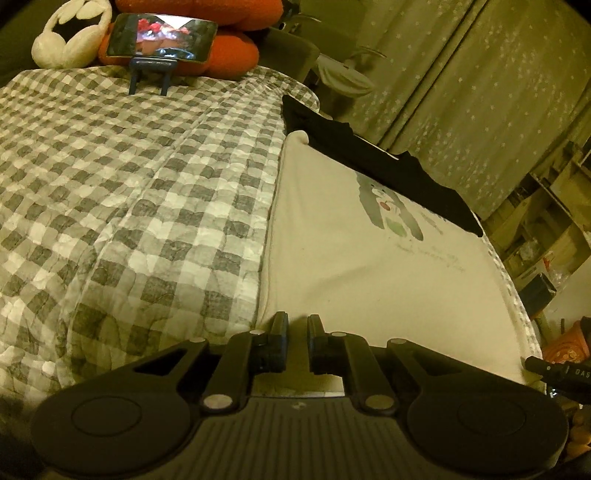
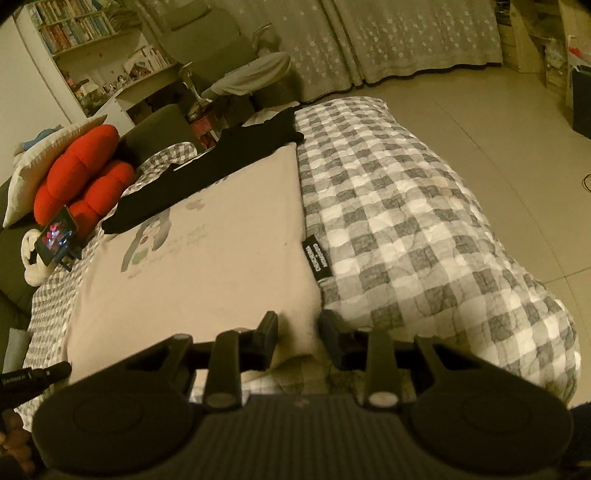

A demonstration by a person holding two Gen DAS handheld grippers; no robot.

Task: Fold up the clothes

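your cream shirt (image 2: pixel 207 258) lies flat on the checked quilt (image 2: pixel 406 229), with a black garment (image 2: pixel 207 177) across its far end. bare quilt spreads wide on both sides. your left gripper (image 1: pixel 297 332) sits low at the shirt's near left corner, jaws a little apart, holding nothing. your right gripper (image 2: pixel 297 328) has the near right corner between its open jaws.

- A home bedroom: a bed (image 2: pixel 424 236) under a grey checked quilt, with plush cushions (image 2: pixel 79 173) at its head.
- Star-patterned curtains (image 2: pixel 388 37) hang to a tiled floor (image 2: pixel 517 129).
- A full bookshelf (image 2: pixel 74 26) stands against the wall.
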